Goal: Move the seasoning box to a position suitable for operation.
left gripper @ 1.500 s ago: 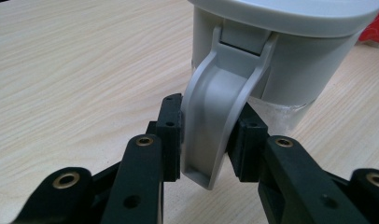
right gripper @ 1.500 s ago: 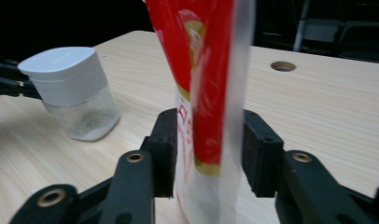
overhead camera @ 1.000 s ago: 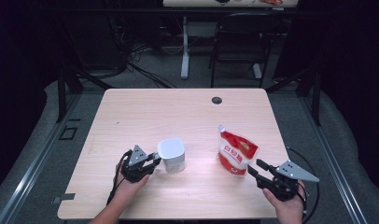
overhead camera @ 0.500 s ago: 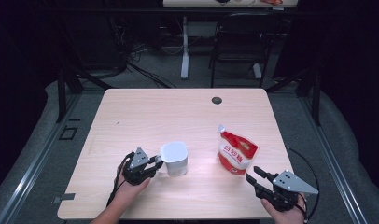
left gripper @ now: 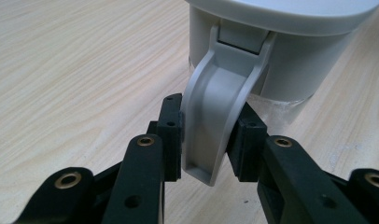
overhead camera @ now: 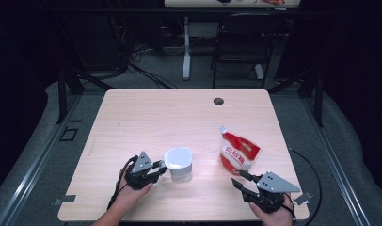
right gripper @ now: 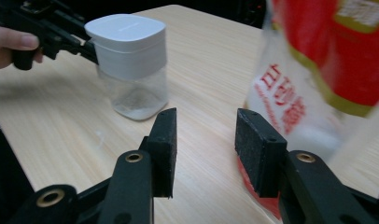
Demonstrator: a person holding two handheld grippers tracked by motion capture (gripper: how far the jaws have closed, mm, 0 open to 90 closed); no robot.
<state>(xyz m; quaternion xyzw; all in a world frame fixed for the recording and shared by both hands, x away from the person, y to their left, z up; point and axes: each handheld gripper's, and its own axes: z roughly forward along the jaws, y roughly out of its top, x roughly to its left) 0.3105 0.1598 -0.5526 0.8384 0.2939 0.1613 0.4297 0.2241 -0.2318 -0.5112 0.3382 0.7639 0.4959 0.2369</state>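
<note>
Right gripper (overhead camera: 241,181) moved nearer pouch (overhead camera: 238,155), jaws narrowed, apart, empty | left gripper (overhead camera: 162,168) clamped on jar (overhead camera: 179,164) handle (left gripper: 215,126)

Light wooden table (overhead camera: 179,117), dark grommet hole (overhead camera: 218,101) near its far edge, black chair (overhead camera: 238,47) beyond

On the surface (overhead camera: 147,117), near its front edge: a lidded jar (overhead camera: 179,164) at left of centre, a standing pouch (overhead camera: 238,154) to its right, well apart. Left claw (overhead camera: 160,165) just left of the jar, clamped on the jar's handle (left gripper: 215,116). Right claw (overhead camera: 241,180) before the pouch and close to it, jaws parted with nothing between them, having just been closing. Cable hole (overhead camera: 218,101) near the far edge, behind the pouch. Beyond the surface, a chair (overhead camera: 241,42) on the floor.
</note>
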